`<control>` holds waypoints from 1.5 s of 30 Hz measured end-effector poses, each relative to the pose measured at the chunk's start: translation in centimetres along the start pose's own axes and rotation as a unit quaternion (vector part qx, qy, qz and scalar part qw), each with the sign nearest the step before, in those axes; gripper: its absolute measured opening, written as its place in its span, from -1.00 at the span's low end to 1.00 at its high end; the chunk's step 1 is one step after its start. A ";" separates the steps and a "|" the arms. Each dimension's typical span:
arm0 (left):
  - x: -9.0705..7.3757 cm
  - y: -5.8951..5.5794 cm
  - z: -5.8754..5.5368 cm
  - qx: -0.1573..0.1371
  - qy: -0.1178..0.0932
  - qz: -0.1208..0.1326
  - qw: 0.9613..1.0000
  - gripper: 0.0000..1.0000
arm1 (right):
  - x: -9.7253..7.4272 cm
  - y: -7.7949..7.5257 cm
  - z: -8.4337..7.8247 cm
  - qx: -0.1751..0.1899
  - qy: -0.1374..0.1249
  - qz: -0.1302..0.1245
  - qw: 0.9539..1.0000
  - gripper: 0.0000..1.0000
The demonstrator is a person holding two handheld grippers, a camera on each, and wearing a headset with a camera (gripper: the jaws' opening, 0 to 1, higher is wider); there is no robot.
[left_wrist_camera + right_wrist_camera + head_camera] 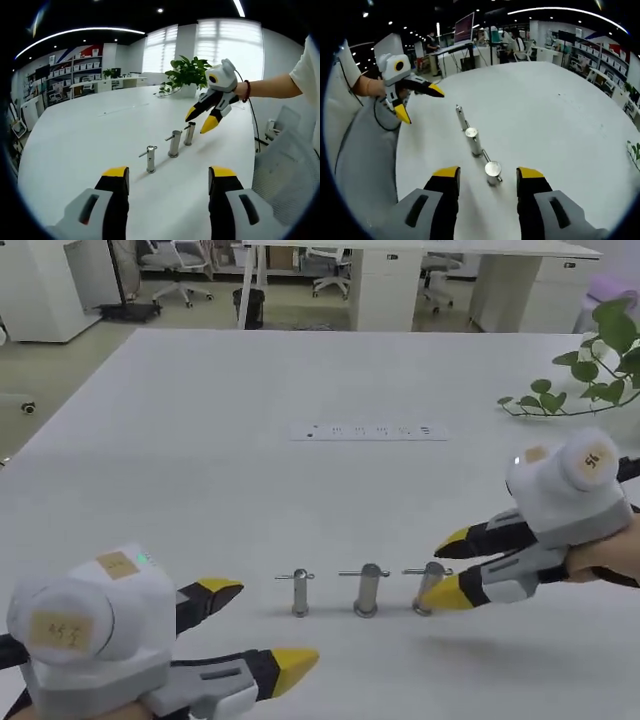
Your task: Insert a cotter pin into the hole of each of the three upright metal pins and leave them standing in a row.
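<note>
Head view: the left gripper (255, 628) sits low at the near left, its jaws wide apart and holding nothing. Three metal pins (366, 590) stand upright on the white counter (200, 440) in a row running left to right, long axes vertical. A thin cotter pin (295, 576) lies horizontal through the head of each, in line with the row. The right gripper (447, 568) enters from the right with jaws apart, its lower tip just beside the rightmost pin (430, 587). A power strip (368, 431) lies well beyond the row, and a plant (590, 370) stands at the far right. Left gripper view: the jaws are apart and empty, with the leftmost pin (150, 159) ahead of the tips and apart from them; the row recedes towards the right gripper (197, 122). Right gripper view: the jaws are apart, and the rightmost pin (493, 172) stands between the tips with a gap on each side. Contact with it cannot be told. The left gripper (423, 106) shows beyond the row, its jaws apart.
</note>
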State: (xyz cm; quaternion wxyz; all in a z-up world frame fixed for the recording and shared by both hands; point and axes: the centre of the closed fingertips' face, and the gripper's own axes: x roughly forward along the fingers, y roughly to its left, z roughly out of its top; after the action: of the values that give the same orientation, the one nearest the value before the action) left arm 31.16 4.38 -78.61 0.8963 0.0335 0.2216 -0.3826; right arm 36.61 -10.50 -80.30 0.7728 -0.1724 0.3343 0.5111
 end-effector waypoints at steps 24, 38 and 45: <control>-2.5 0.0 1.0 -0.011 0.007 0.038 0.999 0.50 | -3.4 4.7 -1.1 0.122 -0.078 -0.089 0.985 0.50; -2.3 -0.8 0.8 -0.005 0.014 0.058 0.998 0.46 | -3.8 5.4 -2.1 0.132 -0.079 -0.119 0.981 0.56; -2.5 -0.4 1.0 -0.005 0.008 0.076 0.997 0.48 | -5.0 5.1 -2.6 0.135 -0.101 -0.133 0.977 0.61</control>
State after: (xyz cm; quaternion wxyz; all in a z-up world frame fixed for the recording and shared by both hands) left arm 29.74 5.55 -76.59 0.9212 0.0485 0.2279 -0.3116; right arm 29.85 -13.28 -78.31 0.8797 -0.0571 0.2946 0.3689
